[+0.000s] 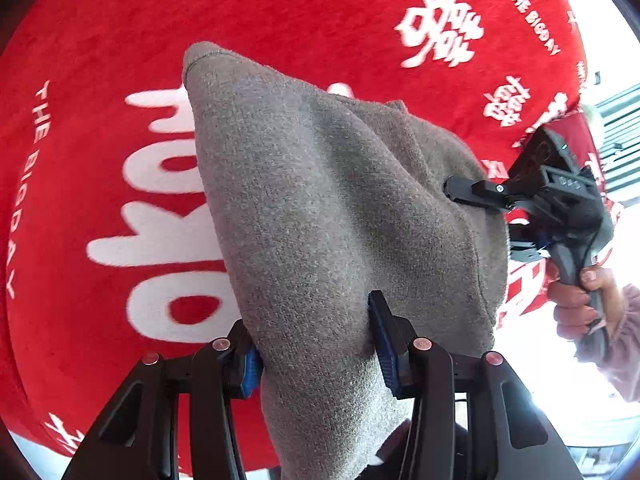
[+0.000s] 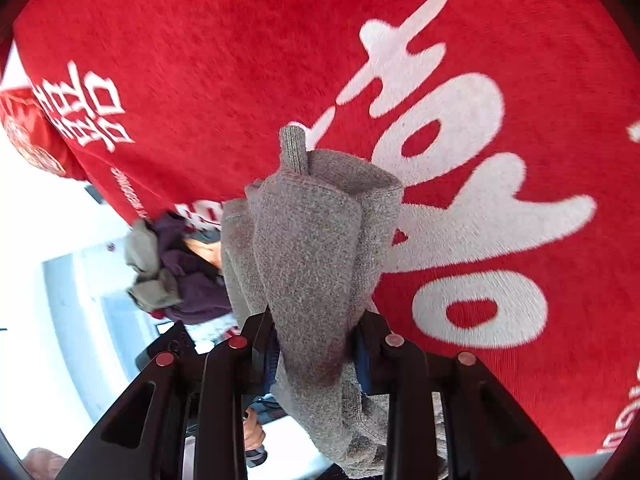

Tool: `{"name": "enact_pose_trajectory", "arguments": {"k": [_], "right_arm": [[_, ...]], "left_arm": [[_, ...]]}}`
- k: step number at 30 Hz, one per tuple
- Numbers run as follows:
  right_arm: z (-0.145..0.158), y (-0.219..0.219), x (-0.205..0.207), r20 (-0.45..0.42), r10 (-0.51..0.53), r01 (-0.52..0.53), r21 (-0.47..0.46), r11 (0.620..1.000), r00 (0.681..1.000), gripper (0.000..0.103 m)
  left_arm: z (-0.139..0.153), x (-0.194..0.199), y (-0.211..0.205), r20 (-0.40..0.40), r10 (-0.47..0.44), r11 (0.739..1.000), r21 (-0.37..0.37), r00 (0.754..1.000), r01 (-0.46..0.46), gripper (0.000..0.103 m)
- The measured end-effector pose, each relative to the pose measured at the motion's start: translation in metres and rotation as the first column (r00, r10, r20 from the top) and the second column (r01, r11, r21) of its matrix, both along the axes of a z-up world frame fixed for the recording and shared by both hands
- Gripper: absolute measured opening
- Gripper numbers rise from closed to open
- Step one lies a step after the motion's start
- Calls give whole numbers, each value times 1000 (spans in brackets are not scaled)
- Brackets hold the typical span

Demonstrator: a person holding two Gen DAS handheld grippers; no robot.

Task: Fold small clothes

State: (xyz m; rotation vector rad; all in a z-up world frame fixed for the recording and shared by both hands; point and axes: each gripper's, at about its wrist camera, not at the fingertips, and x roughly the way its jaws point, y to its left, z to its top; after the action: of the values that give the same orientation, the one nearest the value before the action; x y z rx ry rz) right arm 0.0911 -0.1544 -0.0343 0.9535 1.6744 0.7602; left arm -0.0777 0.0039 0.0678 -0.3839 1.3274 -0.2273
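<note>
Grey knit garment held up off the red cloth, pinched by both grippers at once; likely lifted to let it hang and straighten before a fold, judging by the drape. Red cloth w/ white lettering spread below as work surface, prob. over a tabletop, not confirmed.

Left gripper: jaws narrow, clamped on garment fabric, blue pads pressing from 9 and 3 o'clock. Fabric runs from between jaws up toward 12 o'clock, corner peaking at approx 11 o'clock, rest trailing down past jaws at 6 o'clock. Right gripper seen from left wrist view at 3 o'clock, biting into garment's far edge; right hand on its handle lower at 4 o'clock. Two grip points well apart, so cloth stretched between them, reads as a spread-and-align hold.

Right gripper in own view: jaws narrow, closed on bunched grey knit, folds stacked between them. Narrow ribbed tab sticking up at 12 o'clock, prob. a cuff or strap, can't tell which. Garment hangs through jaws down to 6 o'clock.

Pile of other clothes, purple and olive, at 9 o'clock off cloth edge, apart from held piece. White surface beyond.

Fold not yet made; garment airborne, not laid flat.
</note>
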Motion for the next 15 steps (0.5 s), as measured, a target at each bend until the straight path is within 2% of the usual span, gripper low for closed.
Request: {"name": "enact_pose_trajectory", "arguments": {"k": [3, 5, 7, 9, 10, 12, 13, 15], "right_arm": [[-14, 20, 5, 23, 72, -70, -90, 994, 997, 35], [-18, 28, 9, 39, 108, -101, -163, 981, 993, 35], [-17, 29, 13, 58, 121, -105, -235, 966, 991, 39], [-13, 26, 15, 64, 139, -114, -299, 947, 988, 58], [-10, 25, 17, 69, 143, -115, -311, 944, 987, 63], [-3, 21, 14, 85, 156, -121, -324, 938, 984, 65], [1, 19, 12, 89, 158, -121, -325, 938, 983, 65], [9, 17, 5, 98, 153, -117, -305, 945, 983, 65]], "left_arm": [[-23, -1, 11, -34, 39, 998, 59, 999, -36, 48], [-37, -3, 19, -67, 81, 989, 129, 994, -72, 48], [-40, -7, 30, -67, 125, 985, 126, 990, -116, 52], [-38, -11, 38, -66, 160, 982, 114, 985, -152, 52], [-37, -12, 40, -67, 163, 980, 124, 984, -154, 58], [-31, -16, 40, -60, 170, 970, 188, 984, -156, 75], [-26, -17, 40, -40, 170, 964, 215, 985, -158, 76], [-21, -18, 38, -22, 171, 961, 224, 985, -162, 78]]}}
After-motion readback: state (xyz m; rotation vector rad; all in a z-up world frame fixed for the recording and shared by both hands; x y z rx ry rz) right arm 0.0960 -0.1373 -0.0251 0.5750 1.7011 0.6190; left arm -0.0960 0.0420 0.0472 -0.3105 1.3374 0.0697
